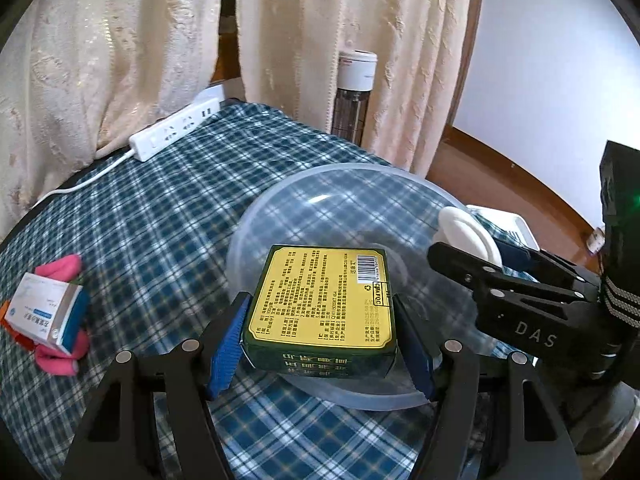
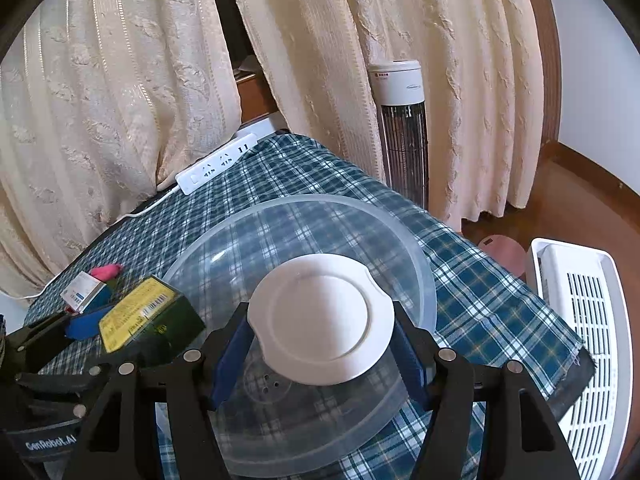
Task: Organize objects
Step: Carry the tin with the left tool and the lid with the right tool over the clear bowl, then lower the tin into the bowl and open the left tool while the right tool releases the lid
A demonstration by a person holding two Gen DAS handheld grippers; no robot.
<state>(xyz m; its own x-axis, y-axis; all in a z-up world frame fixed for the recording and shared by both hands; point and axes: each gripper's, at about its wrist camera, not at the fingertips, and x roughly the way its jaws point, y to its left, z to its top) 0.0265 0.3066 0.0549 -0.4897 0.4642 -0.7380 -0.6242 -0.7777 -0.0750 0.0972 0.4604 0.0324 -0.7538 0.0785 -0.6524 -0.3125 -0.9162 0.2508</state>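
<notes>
My left gripper [image 1: 320, 350] is shut on a dark green tin with a yellow label [image 1: 324, 300], held over the near rim of a clear plastic bowl [image 1: 304, 208]. In the right wrist view that tin [image 2: 140, 316] shows at the bowl's left edge. My right gripper [image 2: 318, 354] is shut on a round white lid [image 2: 320, 316] and holds it above the inside of the clear bowl [image 2: 416, 248]. From the left wrist, the right gripper [image 1: 476, 252] and its white lid [image 1: 464, 232] reach in over the bowl's right rim.
A blue-and-white medicine box [image 1: 48, 312] lies on a pink object [image 1: 60, 352] at the left of the plaid tablecloth [image 1: 168, 208]. A white power strip [image 1: 176, 128] sits at the back by the curtains. A tower heater [image 2: 402, 128] and a white appliance [image 2: 580, 320] stand beside the table.
</notes>
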